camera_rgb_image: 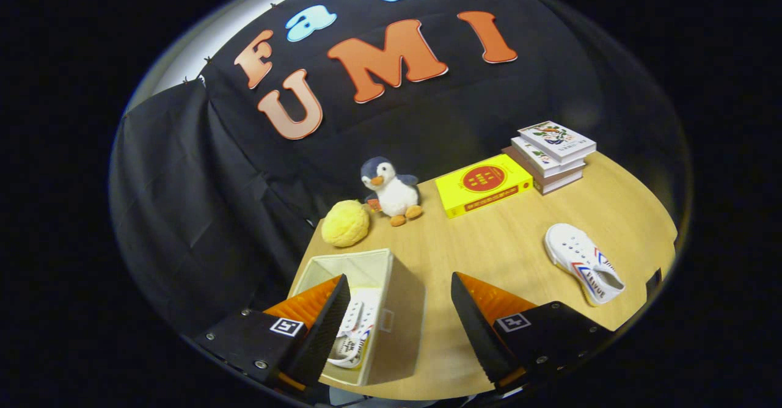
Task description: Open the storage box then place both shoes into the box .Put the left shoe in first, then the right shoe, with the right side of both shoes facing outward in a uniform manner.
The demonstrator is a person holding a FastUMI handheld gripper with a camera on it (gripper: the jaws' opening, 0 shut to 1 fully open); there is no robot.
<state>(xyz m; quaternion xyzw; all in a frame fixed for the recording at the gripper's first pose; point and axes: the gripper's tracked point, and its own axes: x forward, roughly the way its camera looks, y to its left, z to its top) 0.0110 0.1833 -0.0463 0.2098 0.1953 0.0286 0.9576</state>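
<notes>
- Beige fabric storage box [391, 316] stands open near the tabletop's [489, 249] near left corner, one white shoe [354, 335] lying inside it.
- Second white shoe [583, 262] lies on bare wood by the right edge, well apart from the box.
- Gripper [397, 322] hangs above the box with its fingers spread wide, holding nothing.
- Along the far edge: a yellow plush ball [346, 223], a penguin toy [391, 191], a yellow book [482, 185], and a book stack [551, 153].

- gripper [400, 322] fingers wide apart, gripping nothing
- storage box [400, 310] open, one white shoe [354, 335] inside, partly behind the left finger
- second white shoe [583, 262] on table [489, 243], beyond the right finger
- plush penguin [391, 191], yellow book [482, 185] further back
</notes>
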